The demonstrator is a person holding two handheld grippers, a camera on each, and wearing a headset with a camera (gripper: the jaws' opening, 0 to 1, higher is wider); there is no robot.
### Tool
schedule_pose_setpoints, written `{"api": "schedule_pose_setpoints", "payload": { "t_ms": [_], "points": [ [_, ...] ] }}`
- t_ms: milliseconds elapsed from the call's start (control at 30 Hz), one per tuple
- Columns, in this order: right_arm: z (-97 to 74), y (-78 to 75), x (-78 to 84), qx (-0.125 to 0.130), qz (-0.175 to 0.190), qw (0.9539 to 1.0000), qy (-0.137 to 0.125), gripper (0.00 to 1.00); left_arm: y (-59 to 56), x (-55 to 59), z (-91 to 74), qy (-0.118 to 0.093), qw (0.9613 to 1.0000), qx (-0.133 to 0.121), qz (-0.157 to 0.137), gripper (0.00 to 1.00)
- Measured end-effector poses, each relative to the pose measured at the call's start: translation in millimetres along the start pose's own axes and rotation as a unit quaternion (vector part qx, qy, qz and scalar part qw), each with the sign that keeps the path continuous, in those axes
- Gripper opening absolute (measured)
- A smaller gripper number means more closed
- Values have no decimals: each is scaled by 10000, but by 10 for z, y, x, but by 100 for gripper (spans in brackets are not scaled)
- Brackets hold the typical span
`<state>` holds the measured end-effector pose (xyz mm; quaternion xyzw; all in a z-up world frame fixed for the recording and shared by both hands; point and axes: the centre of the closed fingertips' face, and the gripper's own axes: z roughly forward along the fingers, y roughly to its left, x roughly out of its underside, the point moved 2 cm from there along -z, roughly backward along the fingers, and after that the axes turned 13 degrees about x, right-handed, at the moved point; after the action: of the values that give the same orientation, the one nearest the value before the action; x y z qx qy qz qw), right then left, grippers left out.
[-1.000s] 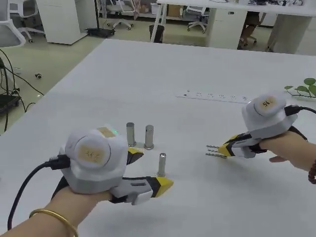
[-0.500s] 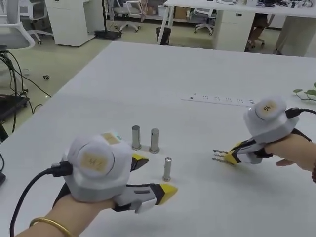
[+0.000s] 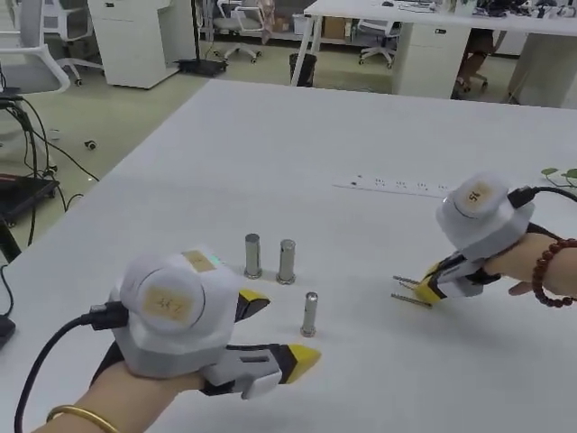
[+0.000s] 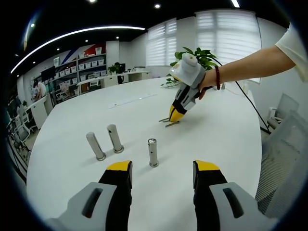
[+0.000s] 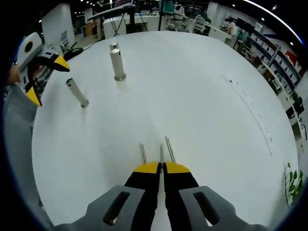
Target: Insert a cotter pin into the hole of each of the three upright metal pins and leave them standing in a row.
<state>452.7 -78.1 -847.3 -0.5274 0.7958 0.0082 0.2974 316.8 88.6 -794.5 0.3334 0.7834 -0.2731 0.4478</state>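
Note:
Three upright metal pins stand on the white table: two side by side and a third nearer me. My left gripper hovers open just short of that third pin, nothing between its jaws. My right gripper is off to the right, tip low at the table and jaws shut. Thin cotter pins stick out from its tip; the middle one runs into the seam between the jaws. The left gripper view shows the right gripper beyond the pins.
A white power strip lies across the table behind the work. A green plant sits at the right edge. Office chairs and desks stand beyond the table's far end. Bare table surface lies between the two grippers.
The head camera has shifted, so the whole picture sits lower and to the right. Both grippers and the three metal pins hold about the same places on the table.

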Motion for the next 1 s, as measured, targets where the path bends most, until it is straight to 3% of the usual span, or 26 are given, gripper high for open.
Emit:
{"api": "schedule_pose_setpoints", "payload": {
  "t_ms": [433, 767, 1000],
  "points": [
    [-38, -8, -40, 78, -220, 9995, -210, 2, 31, 6, -42, 84, 9999, -55, 20, 49],
    [-273, 40, -204, 242, -484, 9968, -584, 2, 23, -49, -55, 113, 9999, -42, 88, 47],
    [-463, 179, -269, 272, -704, 9940, -791, 2, 4, -150, -37, -34, 10000, 64, -12, 45]
  ]
}}
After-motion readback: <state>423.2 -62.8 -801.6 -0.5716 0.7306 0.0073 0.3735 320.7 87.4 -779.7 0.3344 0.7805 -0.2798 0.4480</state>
